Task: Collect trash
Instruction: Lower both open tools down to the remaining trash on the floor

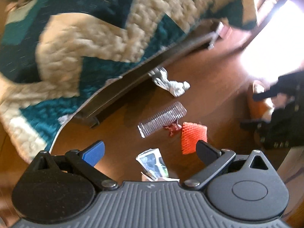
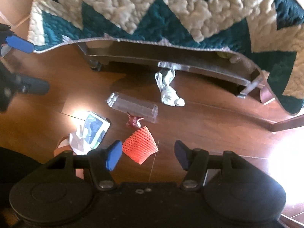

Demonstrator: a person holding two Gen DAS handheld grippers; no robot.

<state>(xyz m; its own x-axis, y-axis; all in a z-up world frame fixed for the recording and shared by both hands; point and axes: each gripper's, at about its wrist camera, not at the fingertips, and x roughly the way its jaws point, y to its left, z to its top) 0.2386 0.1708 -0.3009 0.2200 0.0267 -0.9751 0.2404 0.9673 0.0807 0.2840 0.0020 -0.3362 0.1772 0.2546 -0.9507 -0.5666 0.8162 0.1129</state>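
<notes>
The trash lies scattered on the brown wooden floor [image 2: 209,125] in front of me, close to the bed. Nearest my right gripper [image 2: 147,154] is an orange foam net sleeve [image 2: 140,147], sitting just ahead of my blue left-hand pad [image 2: 114,154], apart from it. My right jaws stand wide open and hold nothing. Just beyond the sleeve is a small crumpled red wrapper [image 2: 134,122], touching the near edge of a clear ribbed plastic tray [image 2: 133,106]; its printing is too blurred to read. Farther back, a crumpled white wad of paper or plastic [image 2: 168,89] reaches under the bed frame [image 2: 171,57], so its far end is hidden. To the left lies a white packet with a dark blue-green print [image 2: 93,131], partly glared out by sunlight, resting on something tan that I cannot make out.

My left gripper [image 1: 150,153] is also spread open and empty, hovering over that same printed packet [image 1: 152,163], whose near part is cut off behind my own body. From here the clear tray [image 1: 163,118], red wrapper [image 1: 172,129] and orange sleeve [image 1: 192,137] sit ahead, the sleeve partly covered by my dark right-hand finger [image 1: 206,153].

A teal and cream zigzag quilt [image 2: 171,15] hangs over the bed's edge. The right edge of the left view is washed white by light.
</notes>
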